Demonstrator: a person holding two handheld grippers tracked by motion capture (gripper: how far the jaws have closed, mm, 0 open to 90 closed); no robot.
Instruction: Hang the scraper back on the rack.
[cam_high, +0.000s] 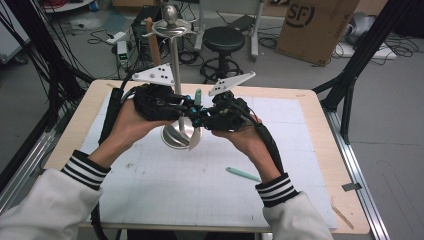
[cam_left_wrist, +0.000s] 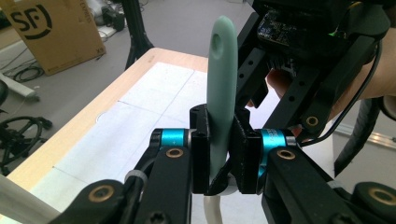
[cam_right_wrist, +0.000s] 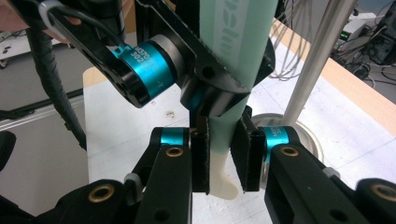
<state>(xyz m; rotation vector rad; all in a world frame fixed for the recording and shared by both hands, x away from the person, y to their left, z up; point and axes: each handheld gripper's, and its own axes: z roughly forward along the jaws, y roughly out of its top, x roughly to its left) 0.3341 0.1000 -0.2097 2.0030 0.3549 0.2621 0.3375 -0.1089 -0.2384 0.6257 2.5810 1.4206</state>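
Item one: a green knife (cam_left_wrist: 220, 93) with a pale blade, which I held upright between both grippers above the middle of the table (cam_high: 310, 107), just right of the stand's pole.

Left gripper (cam_left_wrist: 218, 161): I had its jaws clamped narrow on the green handle, pads pressing either side; the handle's tip with its hole rose above them.

Right gripper (cam_right_wrist: 223, 161): jaws narrow, gripping the same knife lower down, where the green handle meets the pale blade. The two grippers sat nose to nose, touching or nearly so.

Item two: a metal stand (cam_high: 176, 132), round base on the mat just near of the grippers, thin pole rising to a hooked top at the far side.

Item three: a second green knife (cam_high: 242, 174), lying flat on the mat, near and right of the stand, well apart from my hands.
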